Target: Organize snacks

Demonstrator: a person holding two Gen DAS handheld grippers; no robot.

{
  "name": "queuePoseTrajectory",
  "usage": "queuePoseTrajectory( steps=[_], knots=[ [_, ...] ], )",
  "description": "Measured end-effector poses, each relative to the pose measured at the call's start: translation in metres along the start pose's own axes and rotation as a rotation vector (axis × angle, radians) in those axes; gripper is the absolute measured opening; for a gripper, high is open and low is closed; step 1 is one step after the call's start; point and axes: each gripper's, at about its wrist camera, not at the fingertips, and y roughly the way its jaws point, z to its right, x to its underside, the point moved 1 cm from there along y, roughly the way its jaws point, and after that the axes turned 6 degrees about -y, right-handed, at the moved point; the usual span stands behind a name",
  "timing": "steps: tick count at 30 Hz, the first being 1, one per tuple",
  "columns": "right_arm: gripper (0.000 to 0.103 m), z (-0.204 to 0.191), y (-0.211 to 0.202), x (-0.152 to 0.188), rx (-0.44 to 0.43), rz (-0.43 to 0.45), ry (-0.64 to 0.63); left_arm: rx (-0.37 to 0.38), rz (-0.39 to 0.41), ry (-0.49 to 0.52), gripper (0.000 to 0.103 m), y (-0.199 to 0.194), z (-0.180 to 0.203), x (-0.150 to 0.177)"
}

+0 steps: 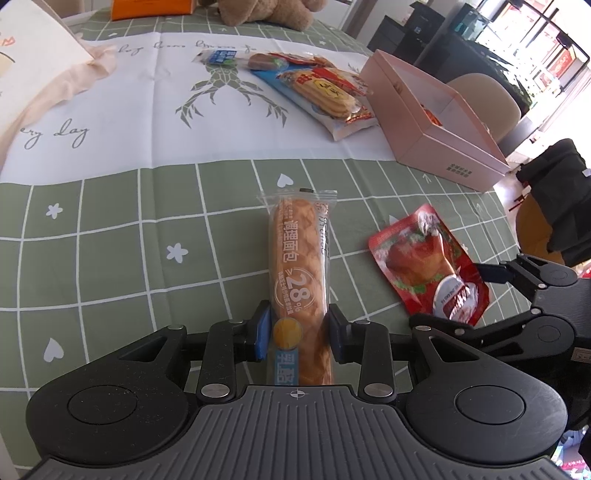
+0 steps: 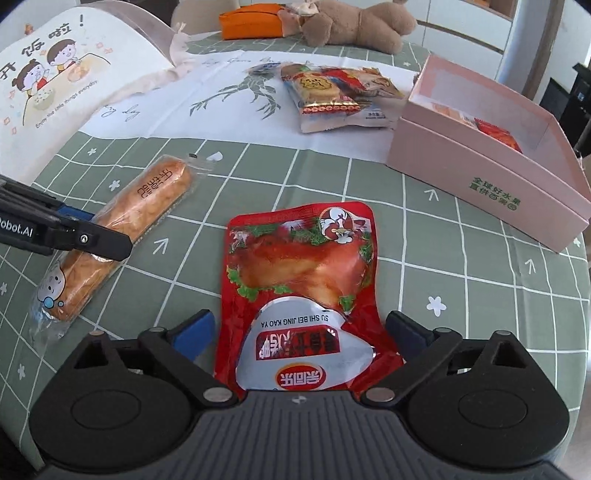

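Gripping bread pack, left gripper level; right gripper straddling duck pouch.

the near end of the bread is hidden behind the left gripper body at the bottom of the left view. in the right view, the red pouch likewise runs under the right gripper body, its lower edge unseen. the teddy is cut by the top edge in both views, head out of sight. the orange box is partly covered by the teddy. inside the pink box, at right, only a sliver of red packet shows past the wall; what it is cannot be told. small print on the snack pile is too blurred to read. the paper bag runs off the left edge.
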Motion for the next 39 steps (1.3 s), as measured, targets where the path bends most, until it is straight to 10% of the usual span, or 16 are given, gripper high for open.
queuePoseTrajectory(
  steps=[16,24,39],
  knots=[
    [0.043,-0.004,-0.024,-0.001,-0.004,0.007,0.051,-0.005,0.001,0.011,0.036,0.000,0.002,0.000],
    [0.079,-0.001,-0.019,-0.004,-0.013,0.034,0.115,-0.019,0.003,0.032,0.036,0.000,0.005,0.001],
    [0.086,-0.015,0.001,-0.003,0.022,0.030,0.029,-0.018,0.006,0.032,0.036,0.000,0.004,0.001]
  ],
)
